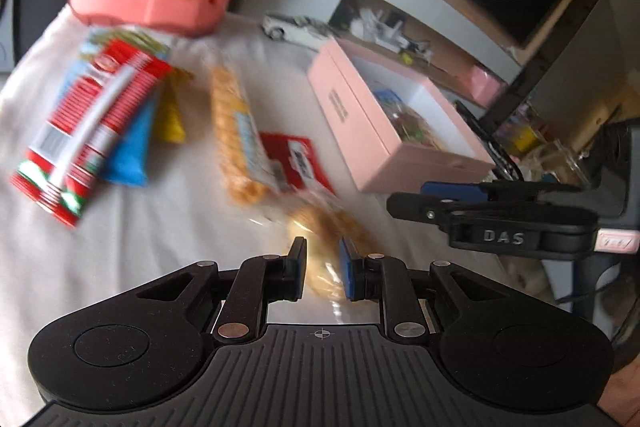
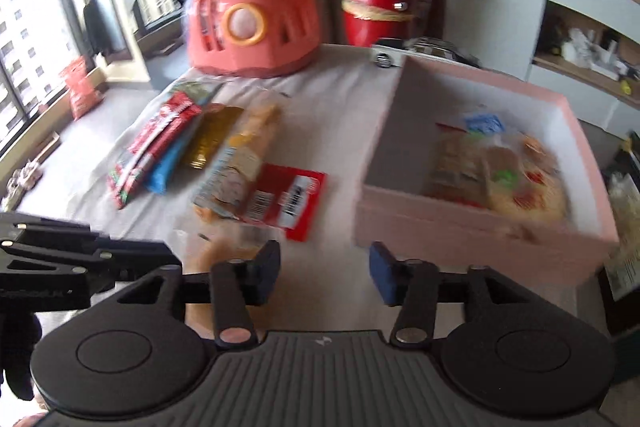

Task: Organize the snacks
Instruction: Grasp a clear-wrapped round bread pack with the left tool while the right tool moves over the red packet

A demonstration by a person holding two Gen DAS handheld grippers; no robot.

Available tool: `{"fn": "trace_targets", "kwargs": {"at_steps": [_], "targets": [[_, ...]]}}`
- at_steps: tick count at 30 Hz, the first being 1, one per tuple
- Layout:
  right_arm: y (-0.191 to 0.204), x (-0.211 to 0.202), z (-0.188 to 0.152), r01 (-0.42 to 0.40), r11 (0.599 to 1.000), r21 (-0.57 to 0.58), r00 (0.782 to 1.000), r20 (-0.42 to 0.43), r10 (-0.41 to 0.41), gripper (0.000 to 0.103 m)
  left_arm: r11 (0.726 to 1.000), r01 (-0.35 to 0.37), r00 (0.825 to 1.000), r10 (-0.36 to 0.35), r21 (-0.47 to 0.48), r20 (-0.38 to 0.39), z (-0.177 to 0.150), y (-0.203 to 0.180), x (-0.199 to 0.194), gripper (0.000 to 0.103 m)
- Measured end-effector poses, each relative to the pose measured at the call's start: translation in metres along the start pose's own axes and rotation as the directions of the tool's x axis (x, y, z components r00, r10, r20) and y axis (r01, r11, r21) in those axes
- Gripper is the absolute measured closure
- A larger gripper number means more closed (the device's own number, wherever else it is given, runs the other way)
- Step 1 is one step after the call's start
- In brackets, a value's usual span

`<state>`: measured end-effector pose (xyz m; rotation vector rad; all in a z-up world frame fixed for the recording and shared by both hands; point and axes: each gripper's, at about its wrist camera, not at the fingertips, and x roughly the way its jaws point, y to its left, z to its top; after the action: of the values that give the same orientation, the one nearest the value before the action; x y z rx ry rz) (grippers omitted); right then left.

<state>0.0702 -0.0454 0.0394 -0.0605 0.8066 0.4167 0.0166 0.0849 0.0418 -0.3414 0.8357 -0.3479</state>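
The table (image 1: 132, 239) has a white cloth on it, and all the snacks lie on that cloth. At the far end sits a big pink carrier (image 2: 252, 23) with an orange handle and a round orange ring, and a red jar (image 2: 370, 11) stands next to it. On the right side of the table is a pink box (image 2: 484, 243) with white walls inside, and it is open on top. Some snack bags (image 2: 504, 175) are already lying in the box. Out on the cloth, to the left of the box, there is a row of snacks: a long red pack (image 1: 88, 131) on top of a blue pack (image 1: 130, 147), then a yellow pack (image 1: 170, 119), then a long cracker pack (image 1: 236, 131), and a flat red pack (image 1: 296, 163) touching its near end. The left gripper (image 1: 322, 269) has its two blue pads closed in on a clear bag of light brown cookies (image 1: 324, 227), pinching it, and the bag sits at the near edge of the table. The right gripper (image 2: 324, 275) is spread wide with nothing between its fingers, and it is near the front wall of the pink box. Both pictures are a bit blurry.
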Motion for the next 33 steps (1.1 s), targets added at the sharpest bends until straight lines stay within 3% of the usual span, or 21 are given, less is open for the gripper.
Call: {"fn": "trace_targets", "kwargs": {"at_steps": [4,7,8,11,13,15,17,18,23,26,30,33], "targets": [[-0.009,0.013,-0.020,0.065,0.997,0.037,0.998,0.003,-0.065,0.053,0.999,-0.049,0.999,0.049,-0.002,0.019,0.001,0.000,0.003,0.076],[-0.002,0.027,-0.026,-0.067,0.992,0.104,0.997,-0.036,0.071,0.053,0.994,-0.107,0.992,0.108,-0.025,0.062,0.005,0.010,-0.008,0.076],[0.006,0.027,-0.025,-0.094,0.991,0.091,0.995,-0.019,0.096,0.054,0.990,-0.136,0.987,0.138,-0.036,0.086,0.008,0.014,-0.014,0.072],[0.033,0.031,-0.019,-0.277,0.960,0.034,0.960,-0.037,0.278,0.054,0.974,-0.218,0.962,0.225,-0.057,0.156,0.018,0.027,-0.031,0.068],[0.047,0.031,-0.014,-0.316,0.949,-0.018,0.949,-0.025,0.315,0.054,0.970,-0.234,0.954,0.242,-0.062,0.177,0.025,0.033,-0.038,0.068],[0.052,0.028,-0.008,-0.257,0.964,-0.074,0.966,0.011,0.258,0.046,0.970,-0.241,0.950,0.244,-0.039,0.195,0.034,0.033,-0.041,0.068],[0.049,0.026,-0.007,-0.169,0.983,-0.079,0.983,0.055,0.173,0.023,0.970,-0.241,0.951,0.236,0.005,0.198,0.044,0.027,-0.034,0.068],[0.045,0.026,-0.009,-0.124,0.989,-0.074,0.989,0.074,0.130,0.021,0.971,-0.238,0.954,0.229,0.022,0.194,0.049,0.022,-0.028,0.068],[0.022,0.025,-0.024,0.034,0.996,-0.084,0.997,0.079,-0.027,0.021,0.979,-0.163,0.974,0.140,0.124,0.177,0.059,-0.013,0.003,0.068],[0.006,0.025,-0.032,0.115,0.991,-0.064,0.990,0.083,-0.110,0.021,0.984,-0.106,0.992,0.094,0.145,0.090,0.063,-0.021,0.036,0.068],[-0.016,0.024,-0.039,0.149,0.989,0.013,0.986,0.073,-0.149,0.021,0.973,-0.197,0.980,0.190,0.122,0.064,0.083,-0.008,0.076,0.068],[-0.027,0.021,-0.044,0.145,0.988,0.051,0.986,0.071,-0.148,0.021,0.968,-0.224,0.974,0.225,0.112,0.006,0.096,0.009,0.098,0.069]]}}
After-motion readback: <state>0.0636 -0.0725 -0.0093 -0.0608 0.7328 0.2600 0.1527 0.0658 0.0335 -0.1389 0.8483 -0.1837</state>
